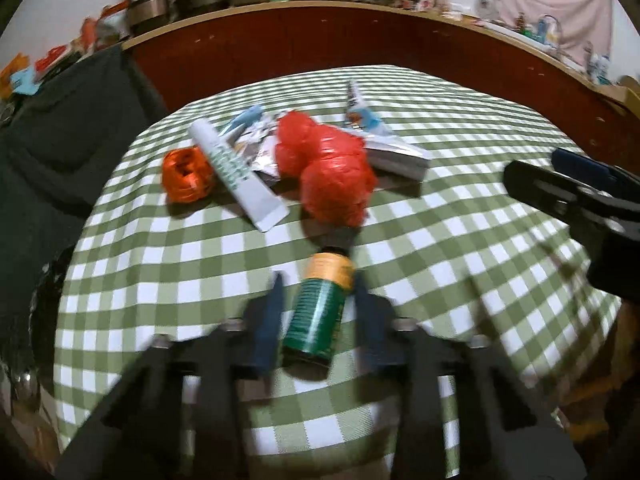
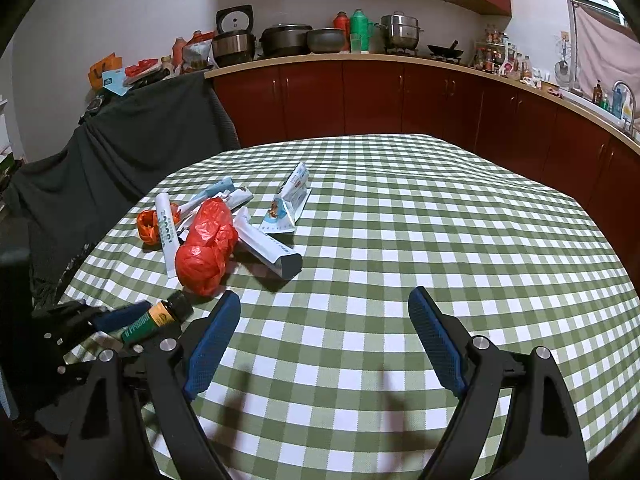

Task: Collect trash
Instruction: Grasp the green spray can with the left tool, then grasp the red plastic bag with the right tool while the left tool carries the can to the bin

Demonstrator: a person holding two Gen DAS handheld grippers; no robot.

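Observation:
A small green bottle [image 1: 320,308] with an orange label band and a dark cap lies on the checked tablecloth [image 1: 440,264]. My left gripper [image 1: 320,280] is closed around its body, one blue finger on each side. The picture there is blurred. In the right wrist view the same bottle [image 2: 152,322] sits in the left gripper [image 2: 120,320] at the lower left. Beyond it lie a crumpled red plastic bag [image 1: 324,168], an orange bag ball [image 1: 186,176], a white tube [image 1: 236,172], a long white carton [image 1: 396,156] and foil wrappers [image 1: 256,136]. My right gripper [image 2: 324,298] stands open over bare cloth.
A dark cloth [image 2: 140,140] drapes over furniture left of the table. Behind the table runs a counter [image 2: 400,58] with pots and bottles above red cabinets [image 2: 360,96]. The right half of the tablecloth [image 2: 440,240] holds no objects.

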